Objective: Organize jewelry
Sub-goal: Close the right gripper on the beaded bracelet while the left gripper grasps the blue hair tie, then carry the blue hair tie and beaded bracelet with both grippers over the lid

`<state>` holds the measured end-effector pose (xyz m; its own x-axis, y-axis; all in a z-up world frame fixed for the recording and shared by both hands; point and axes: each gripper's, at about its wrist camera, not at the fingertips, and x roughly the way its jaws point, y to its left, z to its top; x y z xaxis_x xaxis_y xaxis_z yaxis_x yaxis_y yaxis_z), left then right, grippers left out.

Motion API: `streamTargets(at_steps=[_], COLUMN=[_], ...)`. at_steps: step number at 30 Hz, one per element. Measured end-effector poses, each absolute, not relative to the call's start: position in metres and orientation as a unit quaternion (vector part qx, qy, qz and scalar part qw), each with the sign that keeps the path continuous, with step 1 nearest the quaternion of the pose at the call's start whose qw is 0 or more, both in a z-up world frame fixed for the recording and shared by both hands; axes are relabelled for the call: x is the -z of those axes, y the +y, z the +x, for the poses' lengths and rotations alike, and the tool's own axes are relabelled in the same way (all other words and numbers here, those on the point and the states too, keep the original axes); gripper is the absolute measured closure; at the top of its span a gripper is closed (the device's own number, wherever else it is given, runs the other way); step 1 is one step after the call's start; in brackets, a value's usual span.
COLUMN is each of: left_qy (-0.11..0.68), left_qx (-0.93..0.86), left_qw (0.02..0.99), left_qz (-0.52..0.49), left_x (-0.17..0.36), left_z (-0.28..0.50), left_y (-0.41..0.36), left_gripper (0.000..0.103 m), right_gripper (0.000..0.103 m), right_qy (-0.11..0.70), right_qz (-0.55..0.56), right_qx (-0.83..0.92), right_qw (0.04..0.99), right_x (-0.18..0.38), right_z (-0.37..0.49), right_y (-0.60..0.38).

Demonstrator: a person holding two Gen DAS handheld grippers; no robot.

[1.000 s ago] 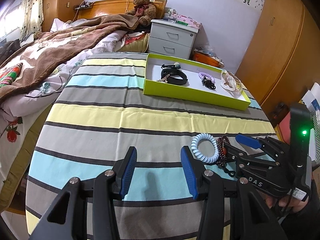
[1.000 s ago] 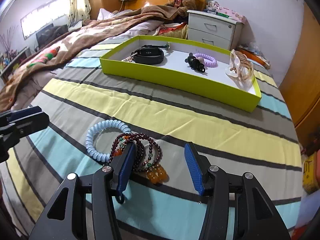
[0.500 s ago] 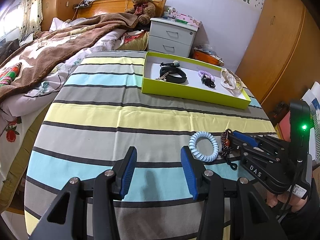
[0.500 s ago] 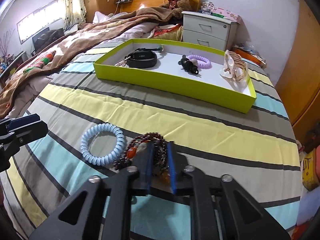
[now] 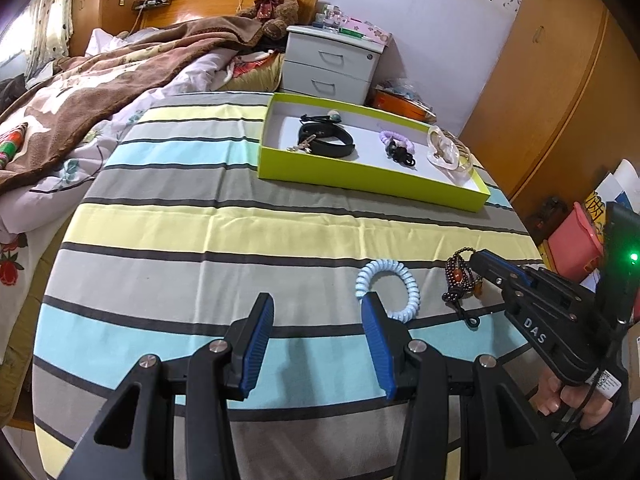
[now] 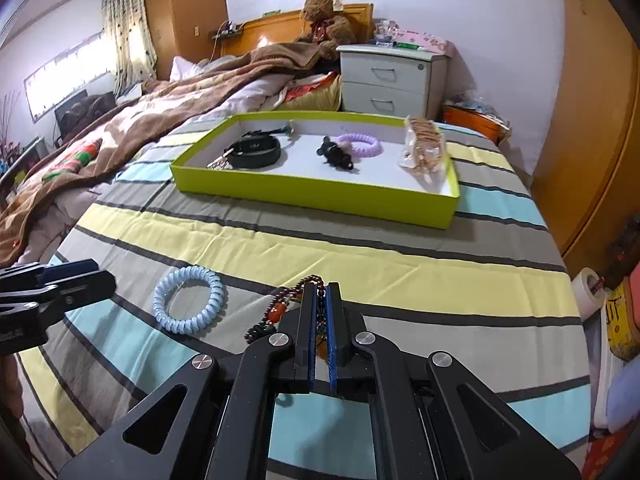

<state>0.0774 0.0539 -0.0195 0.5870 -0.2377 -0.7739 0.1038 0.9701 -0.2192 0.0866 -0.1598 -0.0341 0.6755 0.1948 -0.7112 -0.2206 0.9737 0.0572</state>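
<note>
My right gripper (image 6: 320, 300) is shut on a dark red bead bracelet (image 6: 280, 312) and holds it lifted off the striped cloth; it also shows in the left wrist view (image 5: 460, 280). A light blue coil bracelet (image 6: 188, 304) lies on the cloth to its left, also seen in the left wrist view (image 5: 390, 290). My left gripper (image 5: 316, 320) is open and empty, just left of the coil bracelet. A lime green tray (image 6: 312, 196) at the far side holds a black band (image 6: 256, 152), a purple coil tie (image 6: 360, 146) and a clear hair clip (image 6: 424, 148).
A bed with a brown blanket (image 5: 80, 92) lies at the left. A white nightstand (image 5: 332, 64) and a teddy bear (image 5: 272, 4) stand behind the tray. Wooden wardrobe doors (image 5: 560, 100) and boxes (image 5: 576, 240) are at the right.
My right gripper closed on the bead bracelet and lifted it off the cloth, away from the blue coil bracelet. The left gripper stayed open and drew back slightly.
</note>
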Motion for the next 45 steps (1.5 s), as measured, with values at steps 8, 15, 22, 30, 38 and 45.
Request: streamTargets(at_steps=[8, 15, 22, 30, 38, 45], left_qy=[0.466, 0.479, 0.483, 0.476, 0.473, 0.467], left_qx=[0.098, 0.098, 0.077, 0.069, 0.074, 0.072], left_qw=[0.878, 0.872, 0.872, 0.876, 0.877, 0.881], left_qz=[-0.043, -0.002, 0.029, 0.040, 0.028, 0.020], left_x=[0.030, 0.035, 0.040, 0.040, 0.039, 0.035], left_z=[0.093, 0.101, 0.110, 0.110, 0.109, 0.107], left_y=[0.030, 0.010, 0.002, 0.000, 0.000, 0.002], left_gripper=[0.056, 0.056, 0.058, 0.074, 0.090, 0.092], right_gripper=[0.099, 0.099, 0.099, 0.099, 0.099, 0.099], right_qy=[0.363, 0.350, 0.340, 0.339, 0.340, 0.338], right_qz=[-0.002, 0.010, 0.017, 0.021, 0.022, 0.023], right_qx=[-0.113, -0.121, -0.127, -0.132, -0.131, -0.130], right_qw=[0.925, 0.929, 0.932, 0.931, 0.931, 0.932], right_x=[0.024, 0.018, 0.012, 0.012, 0.014, 0.014], right_z=[0.078, 0.075, 0.070, 0.071, 0.072, 0.072], right_y=[-0.173, -0.179, -0.184, -0.184, -0.185, -0.186])
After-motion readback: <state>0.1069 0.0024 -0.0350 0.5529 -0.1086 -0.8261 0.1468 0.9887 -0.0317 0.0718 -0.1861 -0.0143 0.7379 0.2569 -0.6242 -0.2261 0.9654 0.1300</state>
